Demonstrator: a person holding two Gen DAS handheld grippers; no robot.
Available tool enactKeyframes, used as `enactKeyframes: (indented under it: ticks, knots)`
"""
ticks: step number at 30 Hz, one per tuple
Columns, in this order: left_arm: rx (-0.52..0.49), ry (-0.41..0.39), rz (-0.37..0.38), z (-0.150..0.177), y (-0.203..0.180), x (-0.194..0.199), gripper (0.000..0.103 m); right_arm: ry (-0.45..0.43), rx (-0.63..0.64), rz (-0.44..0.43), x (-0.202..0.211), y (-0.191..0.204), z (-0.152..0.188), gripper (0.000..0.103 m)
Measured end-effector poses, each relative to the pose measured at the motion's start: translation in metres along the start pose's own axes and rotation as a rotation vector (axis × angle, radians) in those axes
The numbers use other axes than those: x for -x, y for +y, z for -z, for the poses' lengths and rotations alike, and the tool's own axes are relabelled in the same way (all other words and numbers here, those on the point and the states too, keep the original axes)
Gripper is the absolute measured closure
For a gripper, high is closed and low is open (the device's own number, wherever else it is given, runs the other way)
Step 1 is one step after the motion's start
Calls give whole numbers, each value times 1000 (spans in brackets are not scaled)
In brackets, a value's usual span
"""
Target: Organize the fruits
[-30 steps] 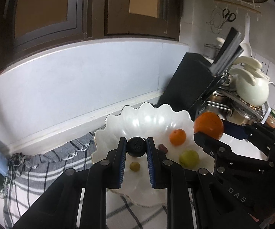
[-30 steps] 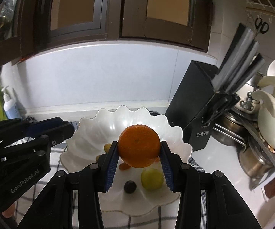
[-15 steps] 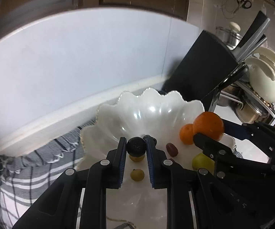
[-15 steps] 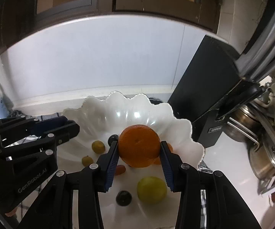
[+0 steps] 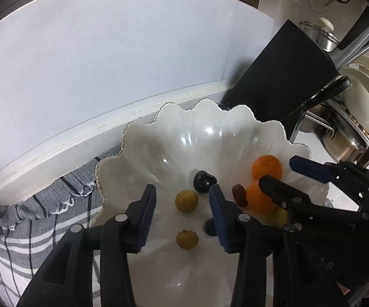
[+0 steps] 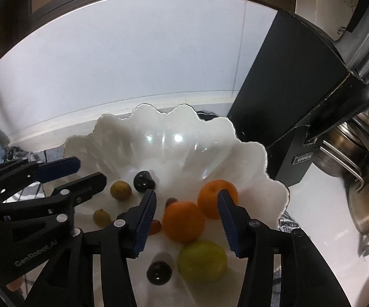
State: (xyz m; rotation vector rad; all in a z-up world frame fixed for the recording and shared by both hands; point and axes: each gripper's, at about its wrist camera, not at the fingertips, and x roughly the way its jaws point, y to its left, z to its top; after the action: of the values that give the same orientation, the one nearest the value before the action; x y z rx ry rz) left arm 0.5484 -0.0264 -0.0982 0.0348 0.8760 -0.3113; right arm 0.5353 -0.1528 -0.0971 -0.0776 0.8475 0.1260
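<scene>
A white scalloped bowl (image 5: pixel 210 128) (image 6: pixel 159 128) holds several fruits. My left gripper (image 5: pixel 183 199) hangs over its left half, jaws opening, nothing pressed between the pads. A dark plum (image 5: pixel 203 181) (image 6: pixel 143 177) lies free just past its right fingertip, and a small yellow-green fruit (image 5: pixel 186 200) sits below the gap. My right gripper (image 6: pixel 187 199) (image 5: pixel 278 171) is over the right half, jaws opening. An orange (image 6: pixel 184 221) rests in the bowl between its pads without touching them. A second orange (image 6: pixel 216 199) lies behind it, partly hidden by the right finger.
A black knife block (image 5: pixel 281 76) (image 6: pixel 299 102) stands close behind the bowl's right side. Steel pots (image 6: pixel 363 192) and a white jug (image 5: pixel 363 107) crowd the far right. A striped grey cloth (image 5: pixel 43 217) lies under the bowl at left. The tiled wall runs just behind.
Both grippers came down into the bowl. The left let go of the dark plum and the right let go of the orange; both fruits now rest in the bowl and the jaws stand wider.
</scene>
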Motion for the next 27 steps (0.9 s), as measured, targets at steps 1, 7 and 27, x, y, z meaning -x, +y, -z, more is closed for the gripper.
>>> enactKeyframes:
  ticks: [1,7,27]
  knots:
    - [1,1,-6,1,1,1,54,1,-5,0,0,-1,0,49]
    - [-7,-20,-90,5,4,16,38,-1,-23,27,8,-2,4,40]
    - [-75,-264,-249,56,-7,143,0,-167,-107,112,126,16,61,17]
